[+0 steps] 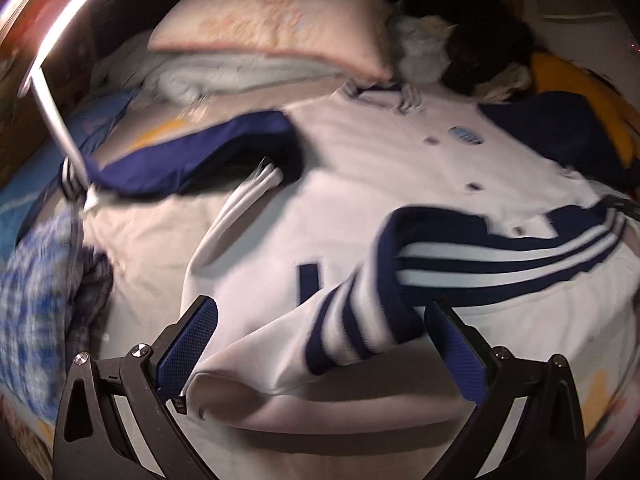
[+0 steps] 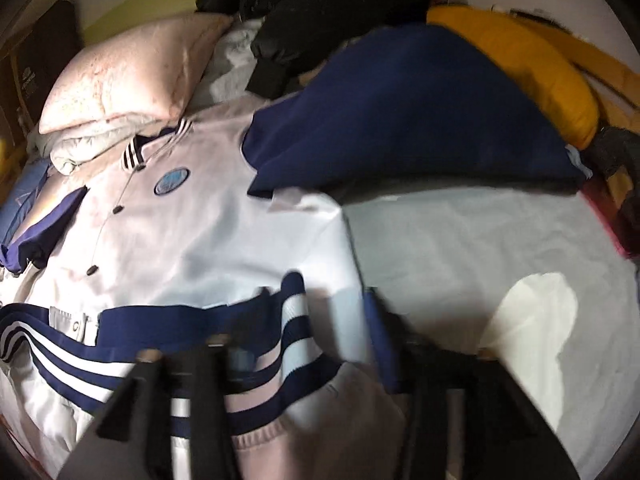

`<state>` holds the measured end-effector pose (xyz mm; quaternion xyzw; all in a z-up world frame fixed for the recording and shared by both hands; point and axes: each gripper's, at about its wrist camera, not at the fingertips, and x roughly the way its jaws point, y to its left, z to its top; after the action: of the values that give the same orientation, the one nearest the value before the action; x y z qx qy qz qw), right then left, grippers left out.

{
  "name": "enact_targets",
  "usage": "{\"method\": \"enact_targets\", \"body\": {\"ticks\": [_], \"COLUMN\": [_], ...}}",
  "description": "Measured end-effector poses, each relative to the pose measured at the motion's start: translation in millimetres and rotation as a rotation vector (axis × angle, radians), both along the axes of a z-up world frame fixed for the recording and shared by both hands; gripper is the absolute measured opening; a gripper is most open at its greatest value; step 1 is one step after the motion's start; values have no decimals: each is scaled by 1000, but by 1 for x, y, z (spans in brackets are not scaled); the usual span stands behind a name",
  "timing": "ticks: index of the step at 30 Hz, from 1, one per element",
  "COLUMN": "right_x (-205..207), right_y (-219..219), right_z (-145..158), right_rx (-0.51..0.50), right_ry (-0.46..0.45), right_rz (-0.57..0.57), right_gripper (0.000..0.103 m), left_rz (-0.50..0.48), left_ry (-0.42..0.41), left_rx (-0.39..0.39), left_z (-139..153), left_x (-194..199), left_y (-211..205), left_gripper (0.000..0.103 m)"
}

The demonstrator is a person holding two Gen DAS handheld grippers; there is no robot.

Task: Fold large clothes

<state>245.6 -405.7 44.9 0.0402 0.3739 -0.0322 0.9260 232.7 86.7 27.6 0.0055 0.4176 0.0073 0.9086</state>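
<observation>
A white jacket (image 1: 360, 168) with navy sleeves lies spread front-up on a bed, dark snap buttons running down its middle and a round blue badge (image 1: 466, 136) just beside the button line near the collar. Everything else sits around this jacket.

Beyond the jacket's striped collar, a pale pink pillow (image 1: 272, 36) rests on folded white bedding. Next to the pillow, still past the collar, lies a heap of black clothing (image 2: 320, 12), and a mustard-yellow garment (image 2: 520, 72) lies past the jacket's far navy sleeve (image 2: 408, 120). On the jacket's other side, near its near navy sleeve (image 1: 200, 156), lies a blue checked cloth (image 1: 44, 280).

The left gripper (image 1: 320, 340) hovers over the jacket's lower front with its blue-padded jaws spread wide. A striped cuff (image 1: 352, 328) lies between them — the pads do not press on it. From the cuff, a navy band with white stripes runs across the jacket's front.

The right gripper (image 2: 304, 320) is blurred at the jacket's striped hem (image 2: 120, 344). Its jaws stand apart, with nothing clearly gripped — the hem's navy and white stripes lie under and between its fingers. Beside the jacket on that side, bare white sheet (image 2: 480, 240) shows.
</observation>
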Motion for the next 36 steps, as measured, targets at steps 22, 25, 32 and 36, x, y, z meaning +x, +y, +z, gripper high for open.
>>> {"method": "enact_targets", "body": {"ticks": [22, 25, 32, 36], "right_x": [-41, -41, -30, -12], "right_y": [19, 23, 3, -5], "right_z": [42, 41, 27, 2], "right_rx": [-159, -173, 7, 136], "right_ry": [-254, -240, -88, 75], "right_rz": [-28, -18, 50, 142], "right_gripper": [103, 103, 86, 74], "left_rz": [116, 120, 132, 135], "left_ry": [46, 45, -28, -13], "left_rx": [-122, -68, -137, -168], "left_z": [-9, -12, 7, 5], "left_x": [-5, -1, -10, -10], "left_y": [43, 37, 42, 48], "left_gripper": [11, 18, 81, 81]}}
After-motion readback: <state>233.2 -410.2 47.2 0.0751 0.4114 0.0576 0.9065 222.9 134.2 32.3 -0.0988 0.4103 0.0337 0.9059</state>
